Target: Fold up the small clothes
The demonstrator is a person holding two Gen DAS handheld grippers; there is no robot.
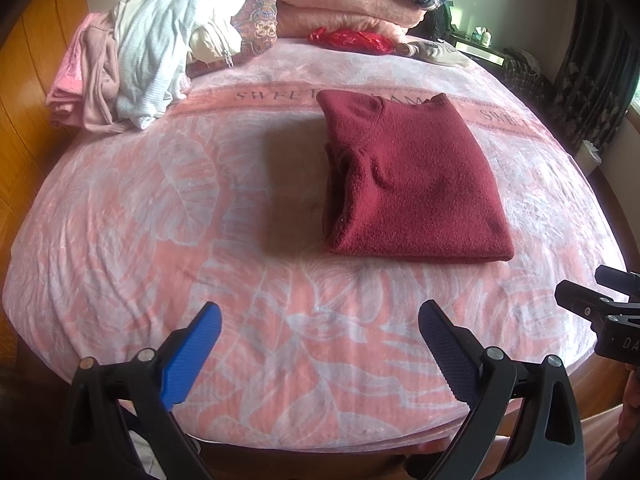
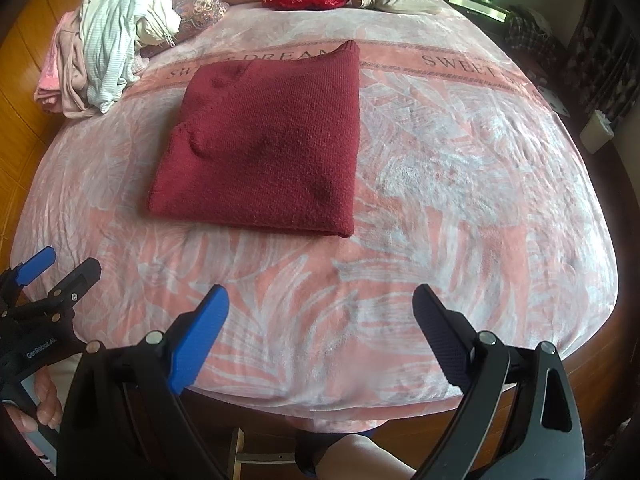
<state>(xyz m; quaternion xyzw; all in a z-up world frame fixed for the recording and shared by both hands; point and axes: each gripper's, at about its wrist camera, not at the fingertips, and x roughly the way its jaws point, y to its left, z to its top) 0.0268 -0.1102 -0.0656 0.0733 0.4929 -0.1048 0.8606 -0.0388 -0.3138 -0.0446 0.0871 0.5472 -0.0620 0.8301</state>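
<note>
A dark red knit sweater [image 1: 412, 180] lies folded into a flat rectangle on the pink floral blanket [image 1: 240, 300]; it also shows in the right wrist view [image 2: 264, 148]. My left gripper [image 1: 320, 316] is open and empty, held back near the bed's front edge, well short of the sweater. My right gripper [image 2: 320, 300] is open and empty too, near the front edge, below the sweater's lower right corner. Each gripper shows at the edge of the other's view: the right one [image 1: 600, 304], the left one [image 2: 48, 276].
A heap of white, pink and cream clothes [image 1: 132, 64] lies at the far left of the bed. Folded pink blankets [image 1: 344, 4], patterned pillows [image 1: 256, 24] and a red pouch [image 1: 352, 40] sit at the back. Wooden floor [image 1: 24, 100] runs on the left.
</note>
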